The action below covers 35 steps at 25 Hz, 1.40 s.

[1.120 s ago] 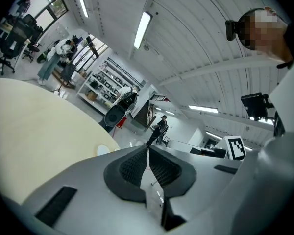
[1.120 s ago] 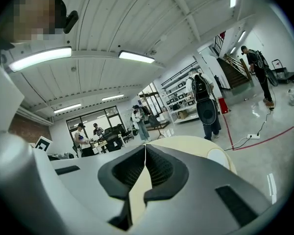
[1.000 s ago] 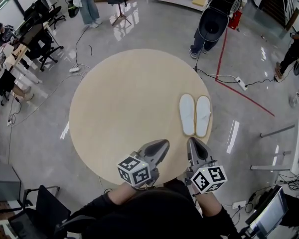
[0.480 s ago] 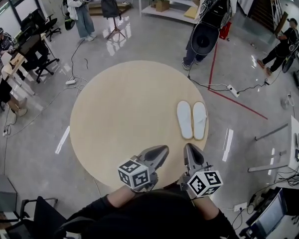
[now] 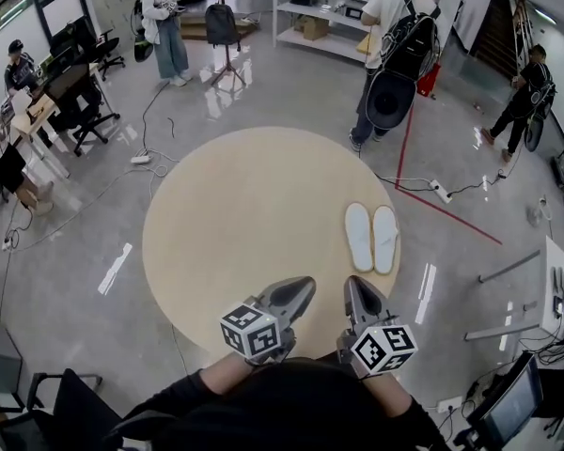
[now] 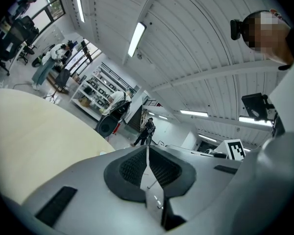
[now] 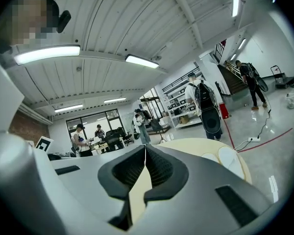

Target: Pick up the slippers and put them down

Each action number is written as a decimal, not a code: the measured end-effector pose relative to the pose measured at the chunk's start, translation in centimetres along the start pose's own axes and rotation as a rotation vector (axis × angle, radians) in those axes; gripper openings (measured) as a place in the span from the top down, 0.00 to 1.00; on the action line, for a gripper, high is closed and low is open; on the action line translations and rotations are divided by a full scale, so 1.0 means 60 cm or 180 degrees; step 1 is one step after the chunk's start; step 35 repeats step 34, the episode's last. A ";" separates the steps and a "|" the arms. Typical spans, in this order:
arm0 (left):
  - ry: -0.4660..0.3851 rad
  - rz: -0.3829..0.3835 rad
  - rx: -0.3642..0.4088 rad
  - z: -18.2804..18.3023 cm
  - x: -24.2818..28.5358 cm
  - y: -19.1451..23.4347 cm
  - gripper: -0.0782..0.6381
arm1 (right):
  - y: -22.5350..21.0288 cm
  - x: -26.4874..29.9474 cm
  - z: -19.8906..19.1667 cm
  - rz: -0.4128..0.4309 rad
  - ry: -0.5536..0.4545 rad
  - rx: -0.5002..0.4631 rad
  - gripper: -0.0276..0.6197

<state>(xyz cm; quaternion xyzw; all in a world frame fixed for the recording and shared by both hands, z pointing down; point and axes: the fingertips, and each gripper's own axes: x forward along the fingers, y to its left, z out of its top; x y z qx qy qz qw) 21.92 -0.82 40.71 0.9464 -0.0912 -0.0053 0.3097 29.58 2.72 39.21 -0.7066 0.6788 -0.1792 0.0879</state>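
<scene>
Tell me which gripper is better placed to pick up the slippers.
Probably the right. In the head view the right gripper points almost straight at the slippers on the table, while the left gripper is farther off. Both are shut and empty.

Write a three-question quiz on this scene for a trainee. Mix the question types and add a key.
1. True or false: the slippers lie side by side on the table.
2. Pick one: the left claw is A) open, B) shut on nothing, C) shut on a slipper.
3. Short answer: which claw is nearer the slippers?

Key
1. True.
2. B.
3. The right claw.
</scene>
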 end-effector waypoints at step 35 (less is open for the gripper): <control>-0.0557 0.1129 -0.0184 0.007 -0.171 0.076 0.85 | 0.159 0.079 -0.088 0.1211 0.0691 -0.0118 0.93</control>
